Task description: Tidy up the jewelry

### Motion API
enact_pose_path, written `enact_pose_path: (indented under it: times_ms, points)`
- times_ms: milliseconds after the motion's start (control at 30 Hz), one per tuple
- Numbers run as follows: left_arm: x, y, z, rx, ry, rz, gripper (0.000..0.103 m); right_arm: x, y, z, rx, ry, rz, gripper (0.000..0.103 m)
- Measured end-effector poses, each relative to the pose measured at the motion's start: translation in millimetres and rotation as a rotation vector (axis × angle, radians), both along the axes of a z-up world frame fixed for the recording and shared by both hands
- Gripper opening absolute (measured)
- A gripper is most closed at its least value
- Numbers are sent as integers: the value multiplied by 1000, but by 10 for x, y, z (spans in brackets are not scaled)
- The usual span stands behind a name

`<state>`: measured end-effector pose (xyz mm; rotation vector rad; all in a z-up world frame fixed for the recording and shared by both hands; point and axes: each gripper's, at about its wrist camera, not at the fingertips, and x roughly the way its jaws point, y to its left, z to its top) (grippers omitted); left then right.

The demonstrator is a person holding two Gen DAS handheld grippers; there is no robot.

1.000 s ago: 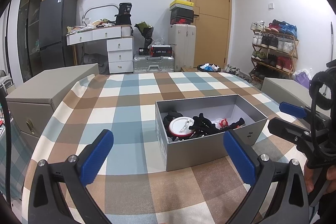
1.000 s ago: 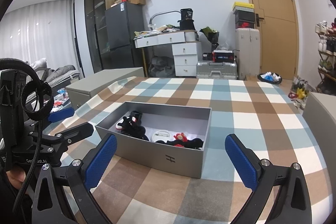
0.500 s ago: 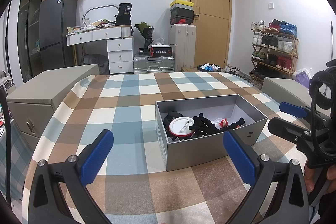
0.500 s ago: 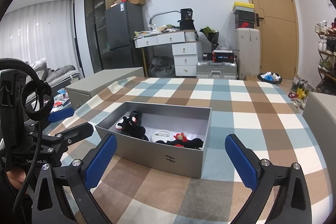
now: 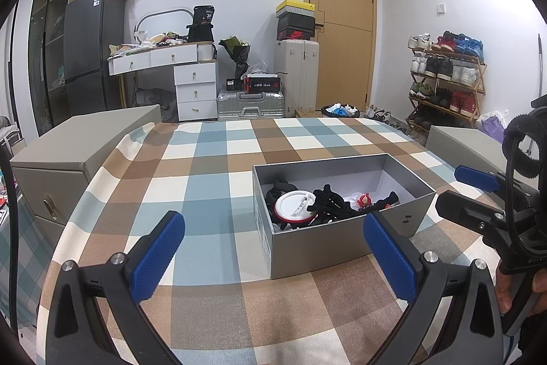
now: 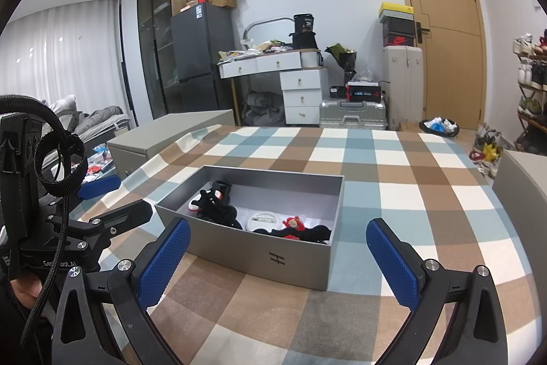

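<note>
An open grey box point(image 5: 321, 245) point(image 6: 259, 257) stands on the checked tablecloth. Inside lie a round white badge with a red rim point(image 5: 294, 205) point(image 6: 262, 222), tangled black hair ties point(image 5: 330, 202) point(image 6: 218, 211) and a small red figure point(image 5: 364, 200) point(image 6: 293, 223). My left gripper point(image 5: 273, 248) is open and empty, just short of the box's near left corner. My right gripper point(image 6: 278, 253) is open and empty, facing the box's front wall. Each gripper shows at the edge of the other's view, the right one point(image 5: 478, 190) and the left one point(image 6: 109, 204).
The checked cloth point(image 5: 212, 180) covers the table. Grey cabinets stand at the left point(image 5: 68, 153) and right point(image 5: 461, 142) of the table. Beyond are a white desk point(image 5: 177, 70), suitcases point(image 5: 251, 105) and a shoe rack point(image 5: 444, 77).
</note>
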<state>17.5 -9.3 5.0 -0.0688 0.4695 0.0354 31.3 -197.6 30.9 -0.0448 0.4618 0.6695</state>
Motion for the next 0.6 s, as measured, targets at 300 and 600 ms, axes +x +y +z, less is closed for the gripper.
enact_pose_path:
  times_ms: [300,600]
  points:
    - [2,-5,-2,0,0,0,102,-1,-2,1,0,0,0,103]
    - [-8,2,14,1,-8,-4,102,0,0,0,0,0,0,103]
